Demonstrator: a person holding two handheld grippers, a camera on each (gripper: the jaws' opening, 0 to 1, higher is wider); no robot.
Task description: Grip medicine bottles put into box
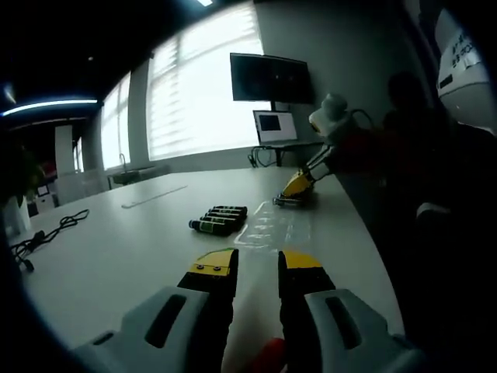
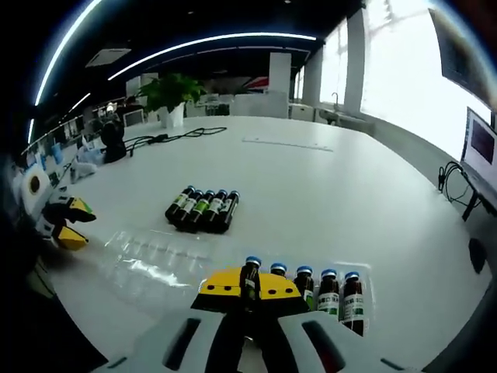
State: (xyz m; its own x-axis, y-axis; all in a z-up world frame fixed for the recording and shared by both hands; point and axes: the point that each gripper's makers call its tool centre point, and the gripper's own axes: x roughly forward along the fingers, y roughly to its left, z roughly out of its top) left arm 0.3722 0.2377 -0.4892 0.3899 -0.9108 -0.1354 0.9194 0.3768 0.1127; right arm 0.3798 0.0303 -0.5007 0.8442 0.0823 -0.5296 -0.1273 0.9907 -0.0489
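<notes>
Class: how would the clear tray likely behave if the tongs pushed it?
The clear tray looks thin and see-through, so probably light and flexible; it may slide on the smooth table. Its empty slots suggest little weight holding it down.

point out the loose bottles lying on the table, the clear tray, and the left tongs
loose bottles (image 2: 202, 210), right gripper view, middle of the row
clear tray (image 2: 155, 256), right gripper view, its empty slots
left tongs (image 1: 257, 266), left gripper view, between the yellow tips
</notes>
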